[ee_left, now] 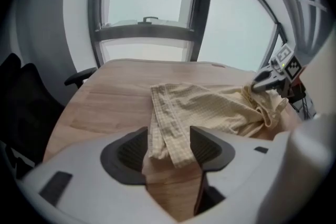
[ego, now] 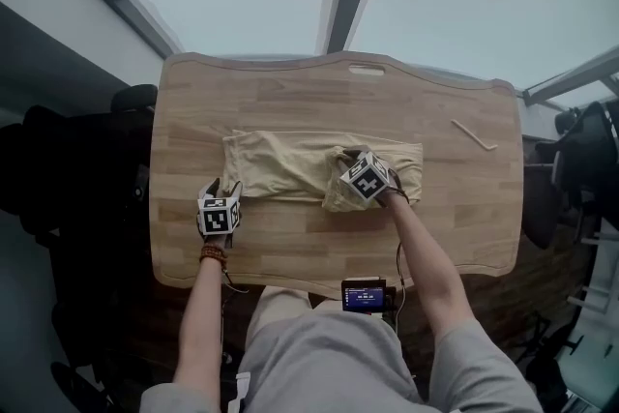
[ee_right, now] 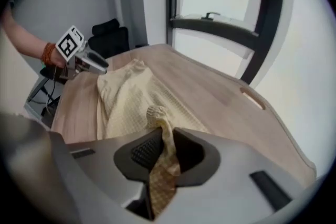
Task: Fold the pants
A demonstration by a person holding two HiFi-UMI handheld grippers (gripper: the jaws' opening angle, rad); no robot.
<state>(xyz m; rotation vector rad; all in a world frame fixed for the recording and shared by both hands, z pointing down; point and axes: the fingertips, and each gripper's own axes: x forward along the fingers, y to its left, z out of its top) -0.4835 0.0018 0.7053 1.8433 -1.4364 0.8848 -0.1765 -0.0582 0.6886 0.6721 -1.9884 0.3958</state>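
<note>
Head view — pants [ego: 286, 165] on table [ego: 290, 97]

Left tongs [ego: 232, 191] and right tongs [ego: 340, 160] sit at the pants [ego: 285, 164] on the table [ego: 290, 97].

A table [ego: 290, 247] of light wood carries everything. Its top is wide, with rounded corners and a wavy far edge, and near that edge there is a narrow slot [ego: 367, 70] cut through the wood. On the middle of the table lie the pale yellow pants [ego: 280, 164], stretched from left to right as a long band; their right end is bunched up. Well apart from them, near the far right corner, lies a thin bent stick [ego: 474, 134].
</note>
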